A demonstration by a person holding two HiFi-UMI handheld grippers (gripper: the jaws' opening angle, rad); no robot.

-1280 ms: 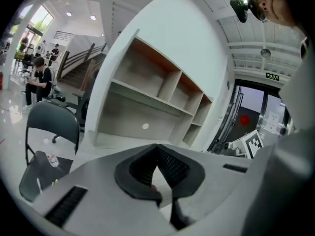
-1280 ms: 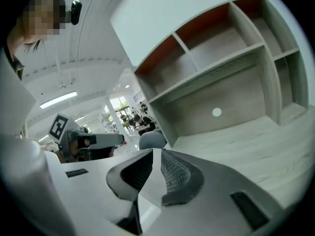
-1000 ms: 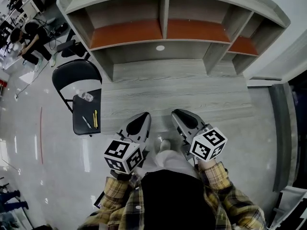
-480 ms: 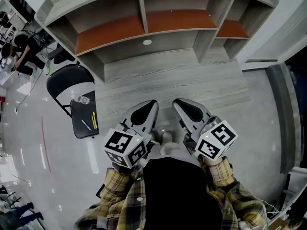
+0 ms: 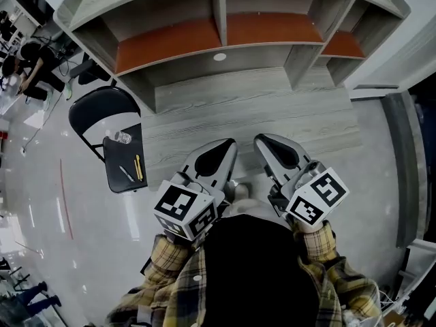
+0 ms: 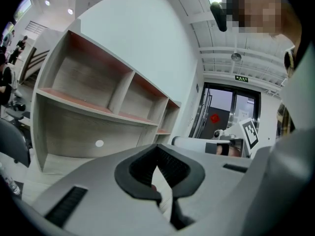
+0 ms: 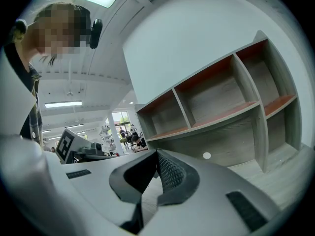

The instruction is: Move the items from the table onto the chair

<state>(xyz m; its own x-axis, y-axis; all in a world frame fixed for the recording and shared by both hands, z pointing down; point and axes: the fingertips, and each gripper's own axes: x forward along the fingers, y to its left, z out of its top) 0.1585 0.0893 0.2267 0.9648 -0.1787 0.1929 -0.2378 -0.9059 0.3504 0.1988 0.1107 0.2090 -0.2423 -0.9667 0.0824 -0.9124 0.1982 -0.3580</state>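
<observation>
The left gripper is seen with its jaws pressed together and nothing between them. The right gripper has just been closing its jaws, which are now met as well, with nothing caught between the pads. Both grippers are held side by side over the near edge of the table and are pointed toward the shelf unit at its back. The task's things are found well apart from both sets of jaws, off to the left: a clear bottle, a pen and a yellow stick-like item are laid on the black seat of the chair, which is placed just beside the table's left end. The table top is made of pale grey wood-grain board, and the shelf unit is fitted with orange-brown shelves and upright dividers. A glossy pale floor, marked by a thin red line, is seen around the chair, and people are seen at a workbench in the far left corner. The pen is laid diagonally, its long axis running from the seat's far left toward its near right in the head view. The yellow item is laid just beside it, nearly parallel to the seat's table-side edge. The bottle is set near the backrest, too small for its direction to be told.
</observation>
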